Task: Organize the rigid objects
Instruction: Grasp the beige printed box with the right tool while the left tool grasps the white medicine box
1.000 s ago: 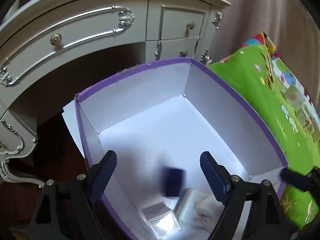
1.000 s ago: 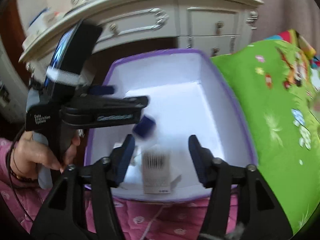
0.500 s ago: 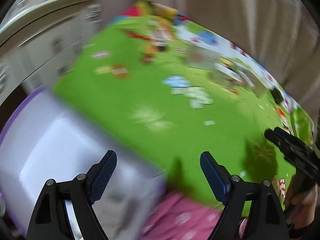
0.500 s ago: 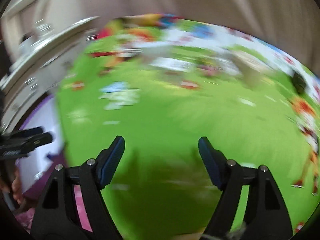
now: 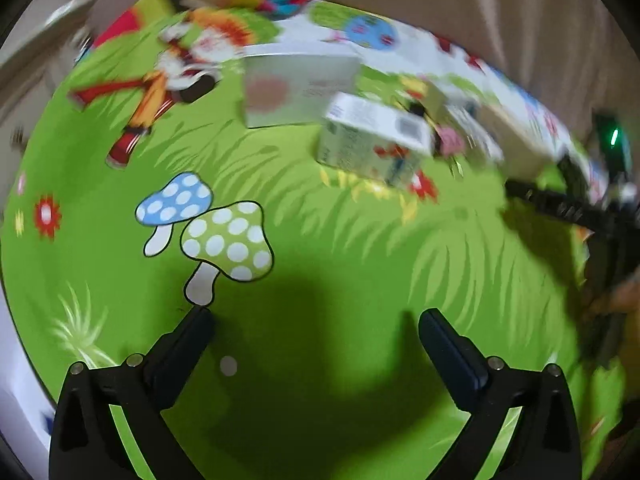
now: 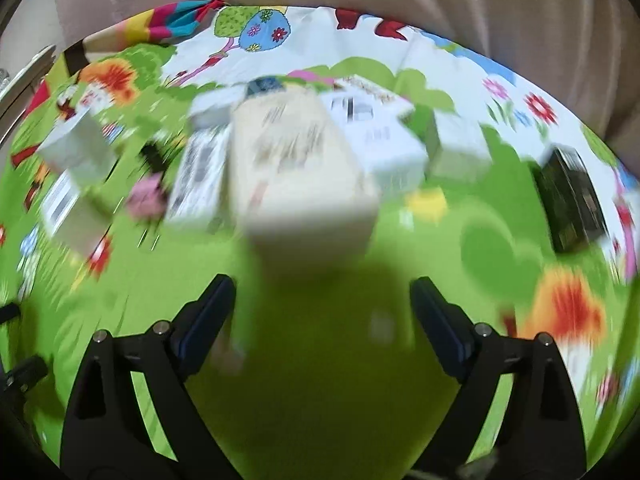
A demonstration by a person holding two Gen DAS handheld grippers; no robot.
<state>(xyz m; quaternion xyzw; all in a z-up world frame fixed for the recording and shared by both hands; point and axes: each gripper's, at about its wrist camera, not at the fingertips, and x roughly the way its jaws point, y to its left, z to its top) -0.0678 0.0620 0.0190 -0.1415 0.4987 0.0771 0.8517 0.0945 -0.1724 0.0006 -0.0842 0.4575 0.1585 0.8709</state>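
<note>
Several cartons lie on a green cartoon play mat (image 5: 360, 240). In the left wrist view a white carton with a barcode (image 5: 372, 140) and a larger pale box (image 5: 296, 88) lie ahead of my left gripper (image 5: 314, 328), whose jaws are opening over bare mat with nothing between them. In the right wrist view a beige carton (image 6: 296, 172) lies just beyond my right gripper (image 6: 322, 300), whose jaws are also opening and hold nothing. White cartons (image 6: 380, 136) and a black box (image 6: 568, 196) lie around it. The picture is blurred.
A beige curtain (image 6: 360, 0) hangs behind the mat. My right gripper's black body (image 5: 580, 216) and a hand (image 5: 624, 300) show at the right edge of the left wrist view. A strip of the white storage box (image 5: 12, 360) shows at the far left.
Both grippers swung right, from over the purple-rimmed white box to the green mat with its cartons. Small boxes dropped into the white box a second ago. Both pairs of jaws stand wider.
</note>
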